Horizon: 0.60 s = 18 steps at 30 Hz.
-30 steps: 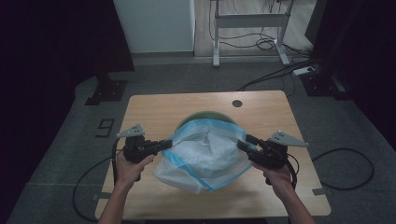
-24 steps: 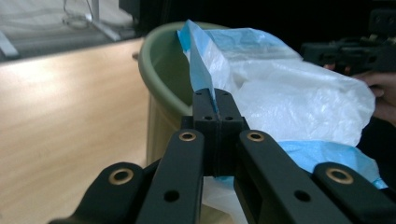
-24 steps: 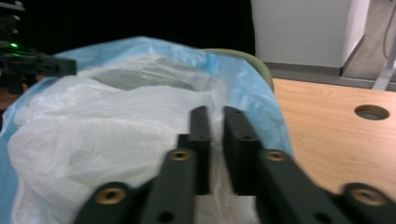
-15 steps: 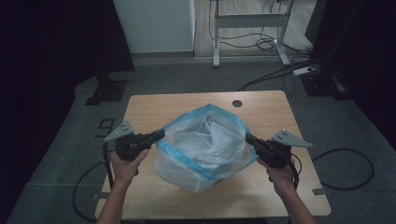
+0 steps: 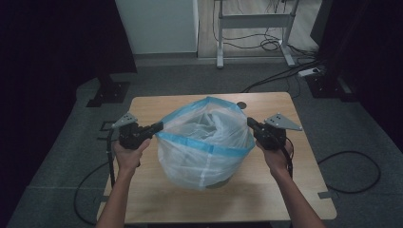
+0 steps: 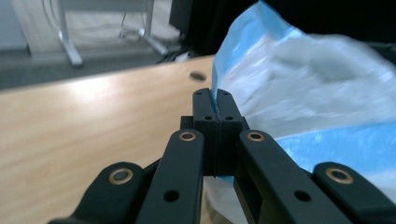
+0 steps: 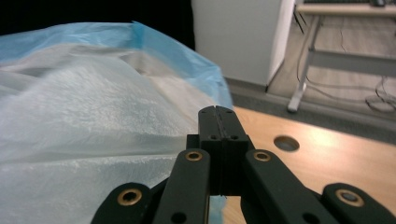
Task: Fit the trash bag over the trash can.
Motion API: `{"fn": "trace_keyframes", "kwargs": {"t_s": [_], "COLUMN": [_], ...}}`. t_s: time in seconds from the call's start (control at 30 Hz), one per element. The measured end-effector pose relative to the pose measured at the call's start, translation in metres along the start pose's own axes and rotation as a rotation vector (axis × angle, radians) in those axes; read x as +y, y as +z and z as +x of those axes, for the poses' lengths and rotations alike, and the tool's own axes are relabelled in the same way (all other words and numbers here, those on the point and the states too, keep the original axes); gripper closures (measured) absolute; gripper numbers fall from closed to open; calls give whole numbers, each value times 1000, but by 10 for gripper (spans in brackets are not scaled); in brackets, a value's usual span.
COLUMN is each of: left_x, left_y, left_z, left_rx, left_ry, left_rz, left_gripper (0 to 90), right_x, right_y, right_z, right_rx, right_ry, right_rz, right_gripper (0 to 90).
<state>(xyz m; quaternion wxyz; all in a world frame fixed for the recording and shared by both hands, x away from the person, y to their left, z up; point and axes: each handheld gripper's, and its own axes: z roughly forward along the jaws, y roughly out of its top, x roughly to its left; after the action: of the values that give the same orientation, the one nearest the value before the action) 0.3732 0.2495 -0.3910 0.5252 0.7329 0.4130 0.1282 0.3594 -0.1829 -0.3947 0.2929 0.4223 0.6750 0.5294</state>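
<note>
So the bag [image 5: 205,142] is a thin, see-through white plastic one with a light blue band round its mouth. It's sitting in the middle of the wooden table [image 5: 294,190], mouth pulled open and facing up, crinkly folds bunched inside. Something dark shows faintly through the plastic at the bottom, can't tell what.

The left gripper [image 5: 159,127] is at the bag's 9 o'clock, jaws clamped tight on the blue rim; in the left gripper view [image 6: 215,100] you can see a sliver of blue film pinched right between them. The right gripper [image 5: 250,122] is at 3 o'clock, jaws pressed together at the rim on that side. In the right gripper view [image 7: 217,116] the blue edge [image 7: 205,74] runs down behind them.

The table is light wood with a small round hole [image 5: 242,104] near its far edge, at 12 to 1 o'clock from the bag. Grey carpet floor all around, dark room, cables [image 5: 354,171] trailing at 3 o'clock, a white cabinet [image 5: 159,23] and a metal desk frame [image 5: 256,23] at 12.
</note>
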Motion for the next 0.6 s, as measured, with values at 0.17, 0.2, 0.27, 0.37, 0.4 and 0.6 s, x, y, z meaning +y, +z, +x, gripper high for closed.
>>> {"fn": "trace_keyframes", "kwargs": {"t_s": [0.17,0.2,0.27,0.37,0.4,0.6], "left_x": [-17,-20,-25,-31,-33,-39], "left_y": [15,18,22,23,24,23], "left_z": [10,11,11,8,7,1], "left_rx": [-13,-11,-13,-21,-23,-36], "left_ry": [-42,-48,-60,-58,-59,-52], "left_rz": [54,67,82,96,100,100], "left_gripper": [899,900,900,900,900,900], "right_x": [-21,-24,-33,-42,-44,-52], "right_y": [17,19,24,26,26,19], "right_z": [-9,-10,-12,-15,-15,-20], "right_rx": [2,7,11,12,12,19], "right_ry": [62,70,87,99,98,113], "right_rz": [46,53,72,88,92,104], "right_gripper": [892,892,892,892,892,892]}}
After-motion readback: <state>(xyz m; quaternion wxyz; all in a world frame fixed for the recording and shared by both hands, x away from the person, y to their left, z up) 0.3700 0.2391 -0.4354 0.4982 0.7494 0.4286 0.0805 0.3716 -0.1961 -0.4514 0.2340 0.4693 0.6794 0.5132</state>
